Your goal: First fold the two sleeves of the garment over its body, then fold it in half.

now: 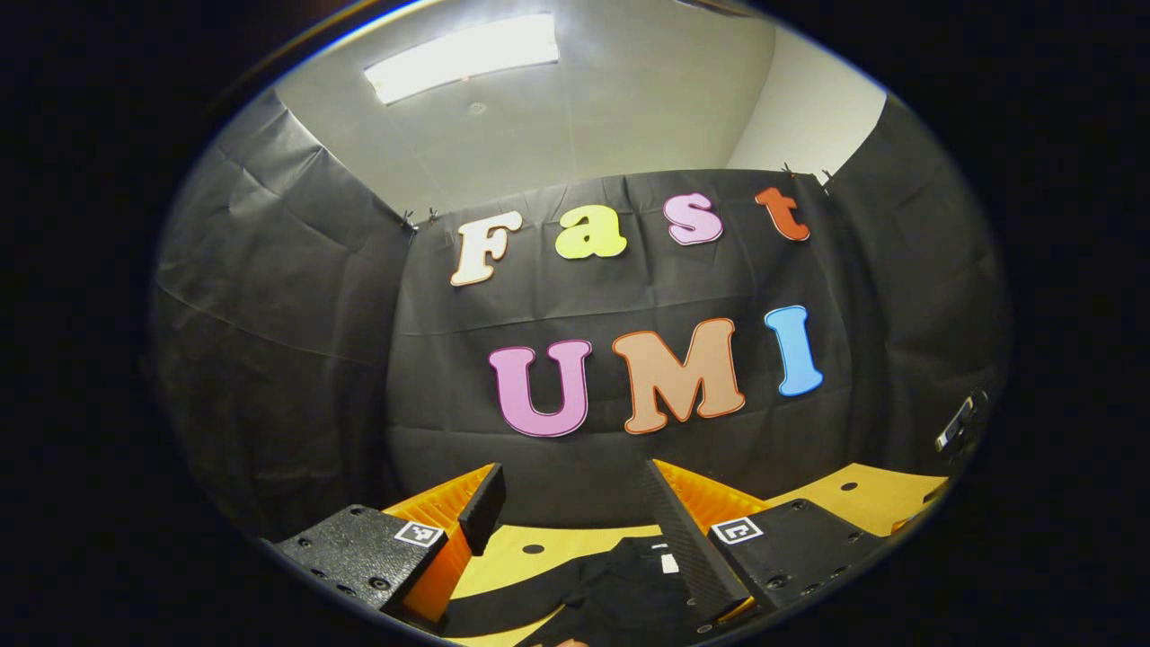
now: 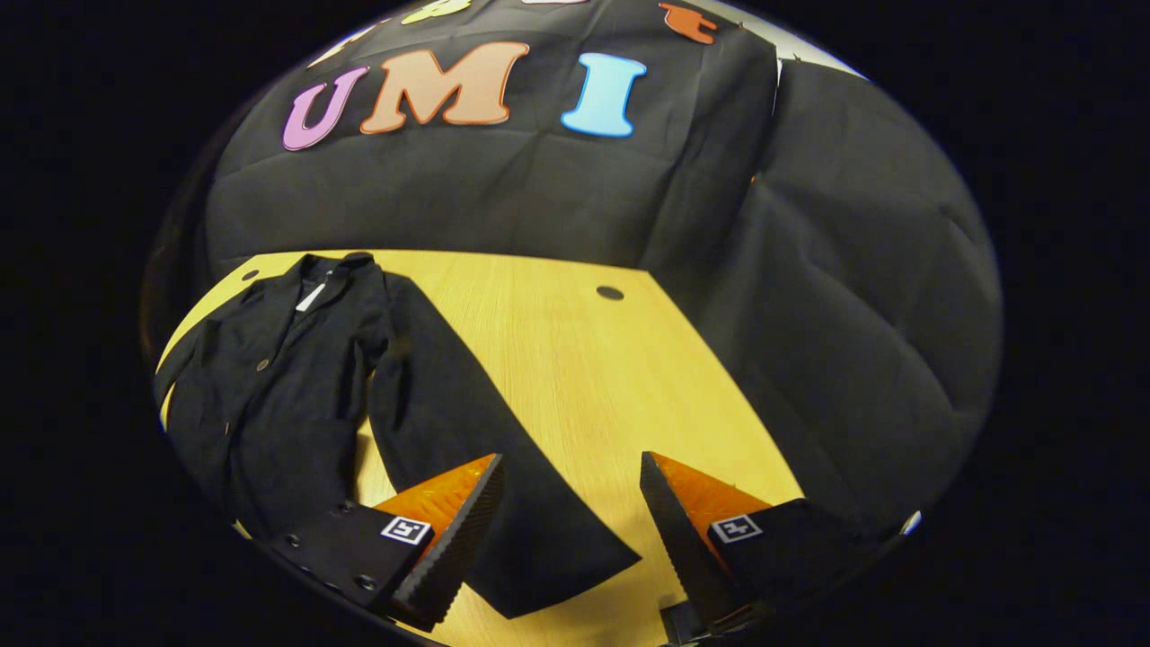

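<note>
A black button-front garment lies flat on the light wooden table, collar toward the far wall. One long sleeve stretches out toward me, its cuff lying between the fingers of my right gripper, which hovers open above it. In the left gripper view the collar end of the garment shows low between the fingers of my left gripper, which is open and holds nothing.
Black cloth walls close the table on the far side and the right. A small round hole sits in the tabletop near the far edge. Bare wood lies to the right of the sleeve.
</note>
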`<state>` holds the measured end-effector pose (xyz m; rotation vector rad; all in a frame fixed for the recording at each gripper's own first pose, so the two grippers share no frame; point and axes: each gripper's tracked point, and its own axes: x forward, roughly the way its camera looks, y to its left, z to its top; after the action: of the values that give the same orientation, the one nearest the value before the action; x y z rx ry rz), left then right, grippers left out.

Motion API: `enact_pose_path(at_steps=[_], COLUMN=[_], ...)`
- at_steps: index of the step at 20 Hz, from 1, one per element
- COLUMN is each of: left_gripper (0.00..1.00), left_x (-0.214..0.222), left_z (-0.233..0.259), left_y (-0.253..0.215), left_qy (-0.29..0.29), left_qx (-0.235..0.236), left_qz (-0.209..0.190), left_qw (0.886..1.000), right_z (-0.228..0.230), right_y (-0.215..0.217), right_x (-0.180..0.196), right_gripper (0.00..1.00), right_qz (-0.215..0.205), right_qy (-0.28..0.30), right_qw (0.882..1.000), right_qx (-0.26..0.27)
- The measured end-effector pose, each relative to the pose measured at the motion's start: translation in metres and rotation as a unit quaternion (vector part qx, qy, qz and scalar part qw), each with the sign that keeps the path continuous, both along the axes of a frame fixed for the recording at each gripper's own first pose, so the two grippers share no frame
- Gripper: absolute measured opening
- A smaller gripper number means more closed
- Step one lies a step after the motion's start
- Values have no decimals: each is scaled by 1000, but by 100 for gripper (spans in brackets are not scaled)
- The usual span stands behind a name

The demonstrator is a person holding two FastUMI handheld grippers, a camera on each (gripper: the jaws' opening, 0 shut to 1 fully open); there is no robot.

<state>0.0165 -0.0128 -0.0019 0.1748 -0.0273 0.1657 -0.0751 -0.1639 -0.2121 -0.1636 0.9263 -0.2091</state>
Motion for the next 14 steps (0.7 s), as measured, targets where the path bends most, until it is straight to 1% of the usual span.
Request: enact_pose_path(at_steps=[1, 2, 3, 4, 5, 6, 8, 9, 10, 11, 12, 13, 14], left_gripper=[92, 94, 94, 92, 92, 94, 94, 94, 94, 94, 94, 94, 94], left_x=[0, 0, -1, 0, 0, 0, 0, 0, 0, -1, 1, 3, 2], left_z=[-1, -1, 0, -1, -2, -3, -5, -6, -7, -6, -5, -5, -6], left_y=[-3, -4, -5, -6, -7, -9, -13, -15, -16, -18, -19, -20, -21], left_qy=[1, 1, 1, 1, 2, 4, 6, 7, 7, 6, 5, 4, 4], left_qx=[1, 1, 3, 4, 5, 6, 4, 4, 3, 3, 4, 5, 6], left_qz=[0, 1, 2, 4, 5, 6, 6, 6, 6, 6, 6, 6, 6], left_qw=[1000, 1000, 1000, 1000, 1000, 1000, 1000, 1000, 1000, 1000, 1000, 1000, 1000], right_z=[-12, -20, -30, -38, -46, -52, -59, -61, -61, -61, -62, -64, -67], right_y=[2, 2, -2, -5, -8, -11, -9, -9, -8, -8, -8, -8, -5], right_x=[-9, -16, -23, -27, -31, -35, -37, -39, -39, -39, -38, -41, -43], right_gripper=[96, 100, 100, 100, 97, 97, 97, 100, 100, 97, 97, 100, 97], right_qz=[-5, -7, -10, -10, -10, -9, -11, -12, -14, -15, -17, -18, -20], right_qy=[25, 43, 58, 73, 84, 94, 109, 114, 118, 121, 122, 126, 135], right_qw=[1000, 999, 998, 997, 996, 995, 994, 993, 993, 992, 992, 991, 989], right_qx=[9, 15, 15, 15, 14, 13, 11, 14, 18, 24, 29, 39, 58])
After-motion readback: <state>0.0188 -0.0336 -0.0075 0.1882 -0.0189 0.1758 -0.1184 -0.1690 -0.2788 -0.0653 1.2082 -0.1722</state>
